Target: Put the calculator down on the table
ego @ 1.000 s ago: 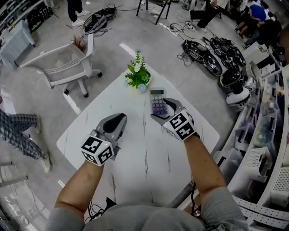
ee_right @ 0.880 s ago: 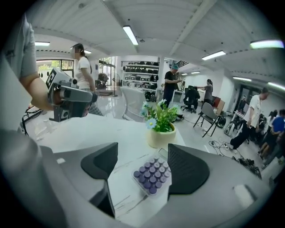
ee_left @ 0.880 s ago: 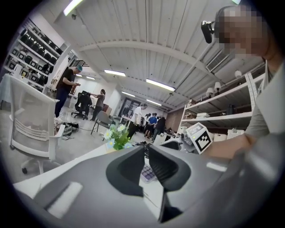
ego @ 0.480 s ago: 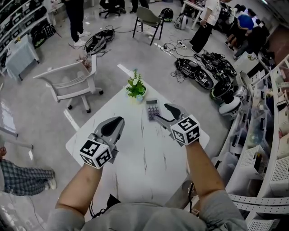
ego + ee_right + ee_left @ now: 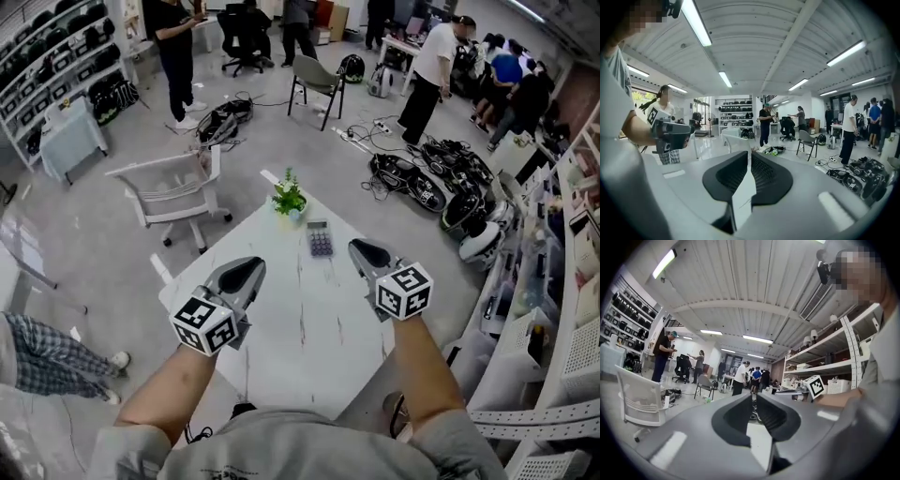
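- Calculator [image 5: 320, 238]: in the head view it lies flat on the white worktop [image 5: 300, 328], toward the far edge. It sits a little nearer the person than a small potted plant [image 5: 289, 199] and does not touch it. Nothing holds or touches the calculator.
- Head view, the grippers: the left gripper [image 5: 246, 269] and the right gripper [image 5: 362, 249] are held over the worktop, one to each side of its middle. Both point away from the person. The tip of the right gripper is near the calculator, on its right, but clear of it.
- Head view, the surroundings: a white chair [image 5: 173, 187] stands on the floor beyond the worktop's far left side. Black bags [image 5: 412, 187] and cables lie on the floor to the far right.
- Left gripper view: the jaws of the left gripper [image 5: 753, 397] stand pressed together with only a thin slit between them, and nothing is in it. Past them the white chair shows at the left and shelving [image 5: 825, 366] at the right. The right gripper's marker cube [image 5: 815, 386] is also in sight.
- Right gripper view: the jaws of the right gripper [image 5: 749, 154] have just been closing. They now stand together with a hairline gap and nothing between them. The left gripper shows at the left edge, and a grey folding chair [image 5: 806, 140] stands on the floor ahead.
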`<state>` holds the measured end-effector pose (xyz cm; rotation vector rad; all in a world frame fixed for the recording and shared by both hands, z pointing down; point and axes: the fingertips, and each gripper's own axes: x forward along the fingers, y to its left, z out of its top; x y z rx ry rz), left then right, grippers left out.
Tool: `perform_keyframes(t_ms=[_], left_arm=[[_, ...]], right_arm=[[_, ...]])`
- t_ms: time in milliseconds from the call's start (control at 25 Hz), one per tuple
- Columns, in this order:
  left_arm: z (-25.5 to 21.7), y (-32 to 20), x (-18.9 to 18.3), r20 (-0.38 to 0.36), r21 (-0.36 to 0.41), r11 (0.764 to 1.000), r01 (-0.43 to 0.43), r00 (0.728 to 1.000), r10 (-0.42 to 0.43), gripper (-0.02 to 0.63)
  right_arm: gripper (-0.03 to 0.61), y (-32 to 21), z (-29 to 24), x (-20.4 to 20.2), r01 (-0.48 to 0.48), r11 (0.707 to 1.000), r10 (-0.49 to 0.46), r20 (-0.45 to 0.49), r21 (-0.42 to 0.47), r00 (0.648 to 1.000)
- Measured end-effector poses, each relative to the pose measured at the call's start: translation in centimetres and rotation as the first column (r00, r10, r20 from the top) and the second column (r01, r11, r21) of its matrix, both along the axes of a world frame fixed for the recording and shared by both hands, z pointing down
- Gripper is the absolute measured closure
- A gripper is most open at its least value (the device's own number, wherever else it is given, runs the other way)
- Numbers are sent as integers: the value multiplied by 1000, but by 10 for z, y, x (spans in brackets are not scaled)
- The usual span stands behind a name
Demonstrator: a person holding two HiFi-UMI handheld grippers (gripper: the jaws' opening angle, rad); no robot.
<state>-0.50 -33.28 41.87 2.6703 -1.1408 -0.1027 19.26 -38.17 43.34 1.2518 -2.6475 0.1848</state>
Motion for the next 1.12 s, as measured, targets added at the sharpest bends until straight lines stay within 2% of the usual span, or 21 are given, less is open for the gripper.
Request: perform_keyframes(t_ms=[80,280,480,720,1120], left_arm=[[-16,23,8,3,10,999,31,1000,-31,525],[-47,86,29,28,15,997,76,997,-76,523],[-71,130,30,24,60,998,29,999,-30,525],[-76,167,0,14,60,998,-11,1000,11,525],[-87,199,-34,-69,76,997,29,997,-24,523]], right_arm=[[573,14,-11,12,-2,1000,1,31,18,1000],[575,70,-33,28,11,1000,-13,103,18,995],[575,129,-56,30,-15,1000,13,145,13,989],[575,184,-78,9,-28,998,21,135,49,991],[575,224,-103,-10,24,996,-36,136,90,990]])
